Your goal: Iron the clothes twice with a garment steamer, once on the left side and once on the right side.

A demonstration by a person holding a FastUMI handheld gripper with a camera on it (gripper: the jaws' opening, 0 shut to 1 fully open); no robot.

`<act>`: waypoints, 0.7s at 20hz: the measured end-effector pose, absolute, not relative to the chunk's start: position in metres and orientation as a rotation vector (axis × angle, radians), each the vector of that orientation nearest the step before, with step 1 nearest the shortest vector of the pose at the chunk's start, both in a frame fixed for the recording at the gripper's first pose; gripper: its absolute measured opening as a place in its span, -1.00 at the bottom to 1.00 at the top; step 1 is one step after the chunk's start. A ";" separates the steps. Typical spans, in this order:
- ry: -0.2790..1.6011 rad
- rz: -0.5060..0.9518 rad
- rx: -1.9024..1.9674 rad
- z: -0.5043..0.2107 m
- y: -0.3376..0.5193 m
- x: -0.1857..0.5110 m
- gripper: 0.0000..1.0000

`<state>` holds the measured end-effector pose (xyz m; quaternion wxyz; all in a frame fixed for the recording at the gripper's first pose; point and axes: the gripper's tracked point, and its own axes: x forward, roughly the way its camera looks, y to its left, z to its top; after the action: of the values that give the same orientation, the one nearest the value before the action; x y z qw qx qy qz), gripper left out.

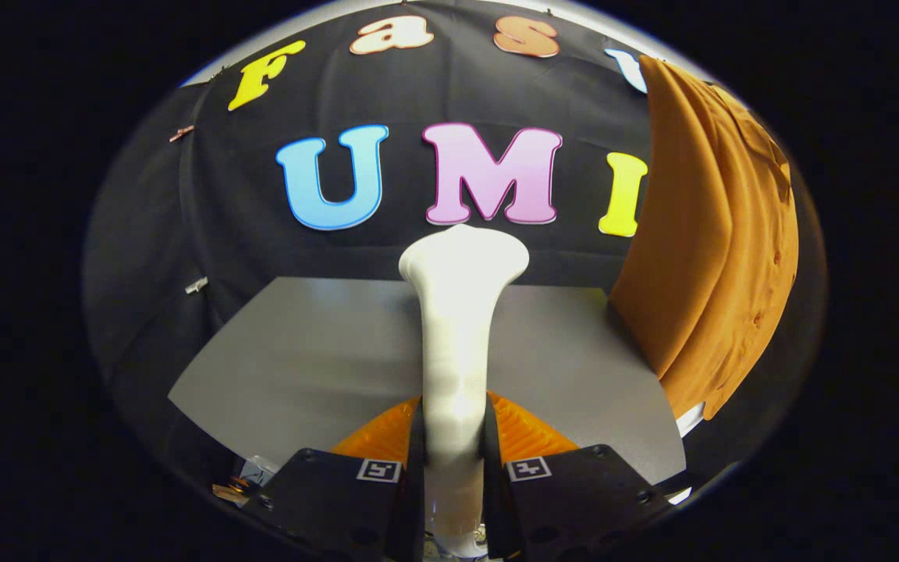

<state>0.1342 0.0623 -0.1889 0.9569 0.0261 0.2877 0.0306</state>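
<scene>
1. Gripper view: the gripper point(453, 437) has both fingers clamped on the neck of the white plastic garment steamer point(457, 328), its head pointing forward, ready to press.
2. The orange buttoned shirt point(719, 257) hangs beyond the fingers to the right, apart from the steamer.
3. The grey tabletop point(301, 351) lies beneath.

A flat grey matte worktop point(301, 351) stands against the booth's creased black cloth wall point(207, 226), lit evenly from above.
</scene>
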 end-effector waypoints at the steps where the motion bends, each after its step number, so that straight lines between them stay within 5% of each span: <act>1: 0.558 0.049 0.059 -0.179 0.058 0.128 -0.32; 14: 0.249 -0.318 0.076 -0.051 -0.080 -0.014 -0.33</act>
<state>-0.0141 -0.0801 -0.0506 0.9789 0.0378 0.1238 -0.1580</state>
